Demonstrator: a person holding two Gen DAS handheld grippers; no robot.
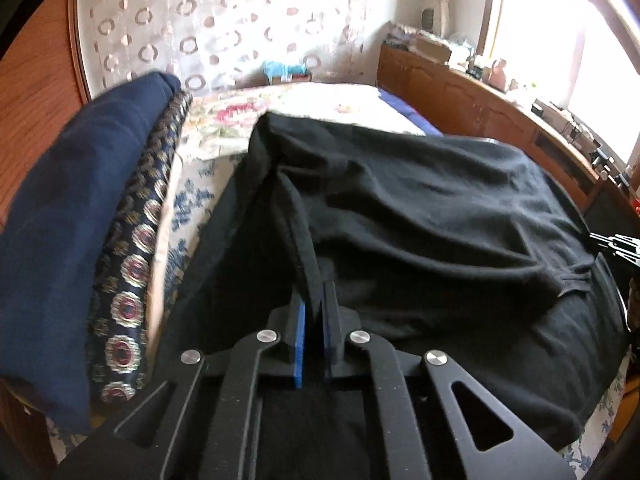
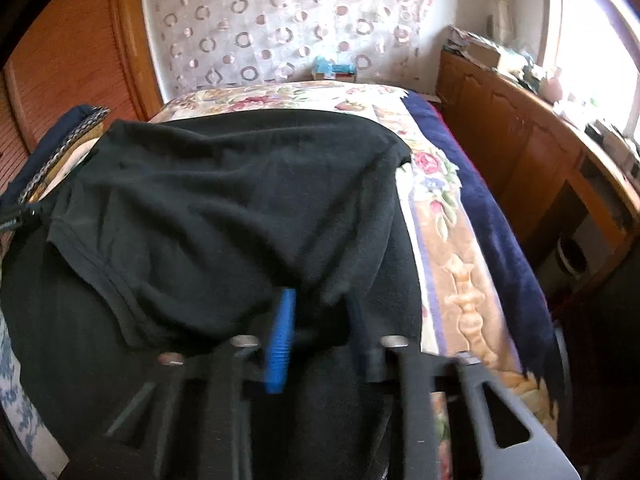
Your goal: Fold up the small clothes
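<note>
On a bed with a floral quilt (image 2: 430, 168) lies a black garment (image 1: 420, 208), soft and matte like cotton knit, rumpled into loose folds and partly doubled over itself, with a stitched hem (image 2: 100, 276) curving along one edge. From the left wrist camera, the left gripper (image 1: 314, 280) has its blue-padded fingers (image 1: 298, 344) pressed nearly together, pinching a raised ridge of the black fabric between them. From the right wrist camera, the right gripper (image 2: 318, 300) has its fingers spread apart (the picture is blurred), and the black cloth drapes over their tips; whether it grips any fabric cannot be told. Only the left view shows clearly a bulky navy cloth (image 1: 60, 208) and, beside it, a dark fabric printed with round medallions (image 1: 136, 248), both heaped at the bed's left side. Only the right view shows the dark blue blanket (image 2: 492, 216) along the quilt's right edge, next to a wooden cabinet (image 2: 516, 148). Behind the bed hangs a sheer curtain (image 2: 280, 20) patterned with rings.
</note>
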